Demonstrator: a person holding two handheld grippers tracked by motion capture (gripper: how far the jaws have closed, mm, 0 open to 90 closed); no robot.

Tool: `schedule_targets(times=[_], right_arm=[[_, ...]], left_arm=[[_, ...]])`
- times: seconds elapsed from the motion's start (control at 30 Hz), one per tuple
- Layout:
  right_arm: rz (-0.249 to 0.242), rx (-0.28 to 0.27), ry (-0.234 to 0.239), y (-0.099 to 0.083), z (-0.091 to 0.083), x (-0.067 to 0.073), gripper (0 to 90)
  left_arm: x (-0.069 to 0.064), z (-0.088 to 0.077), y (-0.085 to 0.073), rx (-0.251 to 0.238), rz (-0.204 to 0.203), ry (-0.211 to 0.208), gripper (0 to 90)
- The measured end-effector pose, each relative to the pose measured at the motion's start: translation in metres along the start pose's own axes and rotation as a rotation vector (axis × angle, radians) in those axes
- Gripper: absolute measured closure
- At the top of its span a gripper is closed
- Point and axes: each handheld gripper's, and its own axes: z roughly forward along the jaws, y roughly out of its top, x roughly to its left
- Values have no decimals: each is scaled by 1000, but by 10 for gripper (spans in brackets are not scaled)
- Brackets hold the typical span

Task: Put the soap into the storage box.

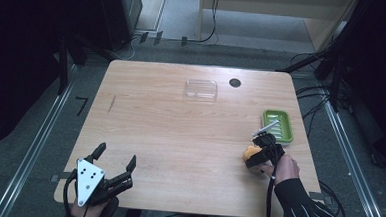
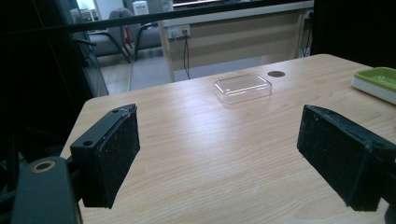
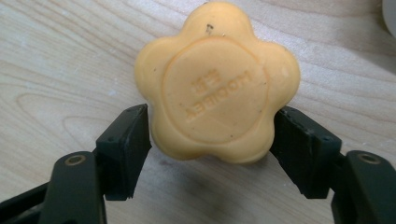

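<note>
- Nearest, at the table's [image 1: 179, 138] near-left corner: our left gripper [image 1: 115, 160], jaws spread wide over bare wood with nothing between them, tilted forward toward the clear lid [image 2: 243, 87]; our hand sits beneath the grey plate at the table's near edge.
- Next, at the near-right: our right gripper [image 3: 210, 140], jaws closed on the soap [image 3: 217, 84], one pad on each flank of its lower lobes. Our sleeved forearm comes in from the bottom right, with the gripper laid low and pointed left along the tabletop.
- Item: soap, orange, flower-shaped bar with an embossed round centre, resting on the wood just short of the green dish [image 1: 278, 125]. We judge it light, rigid and waxy-slick; the scalloped edge probably lets the pads seat in the notches between lobes, the better hold. A hard squeeze may dent it.
- Beyond: green dish at the right edge.
- Farthest: clear lid near the far edge, beside a dark round port [image 1: 235, 82].
</note>
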Motion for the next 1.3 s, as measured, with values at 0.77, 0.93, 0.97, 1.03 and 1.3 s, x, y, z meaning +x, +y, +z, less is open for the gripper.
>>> schedule_targets(times=[0.77,0.93,0.97,1.03,1.3], right_arm=[[-64,38,-76,7,4,8,394],[-81,34,-74,6,3,8,395],[-88,28,-71,6,3,7,395],[-94,26,-68,6,3,7,395],[-115,7,-36,5,0,4,396]], left_arm=[[0,0,0,-4,-4,2,136],[0,0,0,-3,1,1,136],[0,0,0,-2,1,1,136],[0,0,0,-3,-3,2,137],[0,0,0,-1,-1,1,136]])
